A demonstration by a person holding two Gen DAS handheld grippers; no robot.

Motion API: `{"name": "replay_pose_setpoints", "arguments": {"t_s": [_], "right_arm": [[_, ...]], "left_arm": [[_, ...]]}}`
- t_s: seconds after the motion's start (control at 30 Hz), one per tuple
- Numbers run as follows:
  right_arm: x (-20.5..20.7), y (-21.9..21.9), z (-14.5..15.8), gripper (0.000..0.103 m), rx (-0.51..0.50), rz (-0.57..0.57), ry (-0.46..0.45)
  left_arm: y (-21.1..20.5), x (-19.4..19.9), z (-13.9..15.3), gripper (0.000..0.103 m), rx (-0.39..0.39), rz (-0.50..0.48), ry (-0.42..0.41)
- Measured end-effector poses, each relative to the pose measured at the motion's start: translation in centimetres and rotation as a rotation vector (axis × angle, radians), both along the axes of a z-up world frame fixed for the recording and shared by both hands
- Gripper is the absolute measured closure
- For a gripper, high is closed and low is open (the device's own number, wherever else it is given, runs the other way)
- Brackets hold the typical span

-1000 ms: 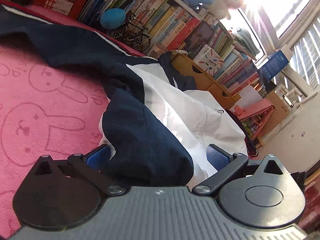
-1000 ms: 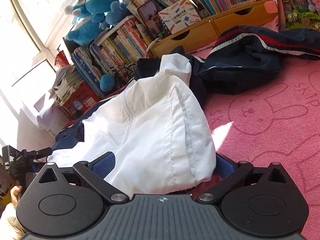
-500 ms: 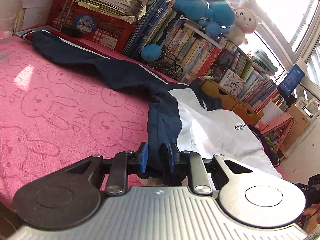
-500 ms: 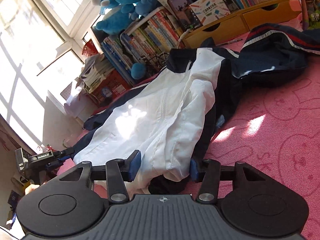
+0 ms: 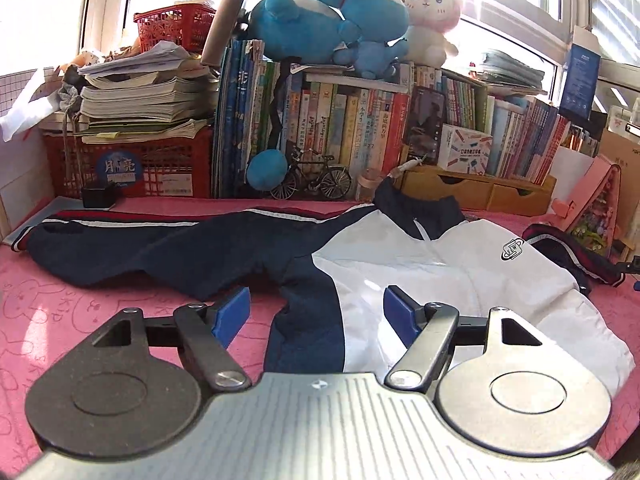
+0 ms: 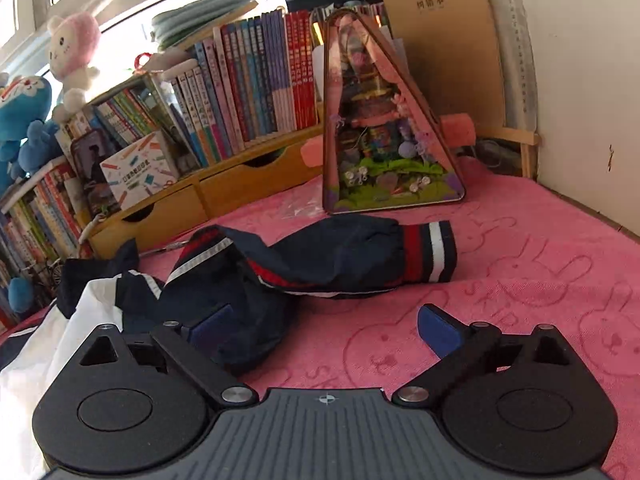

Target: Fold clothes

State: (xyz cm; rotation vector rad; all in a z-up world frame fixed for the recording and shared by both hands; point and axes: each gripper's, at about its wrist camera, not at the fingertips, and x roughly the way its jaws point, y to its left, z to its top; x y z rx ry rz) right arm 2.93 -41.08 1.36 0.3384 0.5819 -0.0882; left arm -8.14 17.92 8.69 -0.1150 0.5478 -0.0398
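Navy-and-white zip track jacket (image 5: 400, 264) spread flat on pink rabbit-print towel cloth (image 5: 48, 300) covering bench, collar toward far side. One navy sleeve with red and white stripes (image 5: 132, 240) stretched out to left. Left gripper (image 5: 316, 310) above jacket's near hem, blue-padded fingers (image 5: 232, 312) opening, nothing pinched between them. Behind: red plastic crate (image 5: 132, 164) under paper stacks, row of upright books (image 5: 340, 136), miniature black bicycle (image 5: 312, 178), blue plush toys (image 5: 332, 20), pink-hooded white plush (image 5: 428, 8), wooden drawer unit (image 5: 476, 192).
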Motion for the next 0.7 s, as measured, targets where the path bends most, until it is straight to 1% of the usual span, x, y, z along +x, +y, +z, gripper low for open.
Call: {"name": "replay_pose_setpoints", "arguments": {"t_s": [0.13,0.2,0.23,0.27,0.3,0.33,0.37,0.4,0.47,0.53,0.57,0.6,0.67,0.7], "right_arm": [[4.4,-2.9,-1.5,0.0,0.261,-0.04,0.081],[6.7,-3.2,-2.5,0.0,0.337,-0.075,0.138],[7.6,-3.1,-2.8,0.013,0.337,-0.099,0.145],[8.0,-3.0,-2.9,0.028,0.314,-0.122,0.132],[8.2,-3.1,-2.8,0.078,0.283,-0.145,0.124],[8.3,-3.3,-2.6,0.094,0.245,-0.167,0.119],[7.9,-3.8,-1.9,0.094,0.204,-0.187,0.095],[7.2,-4.5,-0.9,0.094,0.14,-0.206,0.056],[5.3,-5.7,1.0,0.094,-0.023,-0.238,-0.018],[3.3,-7.4,2.6,0.094,-0.186,-0.287,-0.086],[2.3,-8.4,3.3,0.094,-0.235,-0.311,-0.114],[1.4,-9.6,3.8,0.094,-0.259,-0.332,-0.138],[-0.4,-11.8,4.5,0.093,-0.252,-0.341,-0.174],[-0.9,-12.7,4.6,0.092,-0.247,-0.335,-0.163]], "left_arm": [[-2.2,4.7,-1.8,0.03,-0.012,0.01,0.075],[-3.2,6.1,-3.3,0.03,0.012,0.018,0.113],[-3.6,6.6,-4.0,0.03,0.024,0.024,0.136],[-3.8,7.0,-4.7,0.03,0.034,0.03,0.162],[-4.0,7.3,-5.5,0.03,0.043,0.037,0.189],[-4.1,7.6,-6.2,0.03,0.05,0.041,0.215],[-4.1,7.6,-6.8,0.03,0.054,0.039,0.235],[-4.0,7.6,-7.2,0.029,0.058,0.034,0.245],[-3.8,7.4,-7.7,0.025,0.066,0.028,0.247],[-4.1,7.3,-7.9,0.021,0.09,0.021,0.244],[-4.3,7.2,-7.9,0.02,0.105,0.017,0.243],[-4.6,7.2,-7.9,0.018,0.123,0.013,0.241],[-5.1,7.3,-7.9,0.016,0.149,0.003,0.232],[-5.2,7.3,-7.9,0.016,0.148,0.0,0.231]]}}
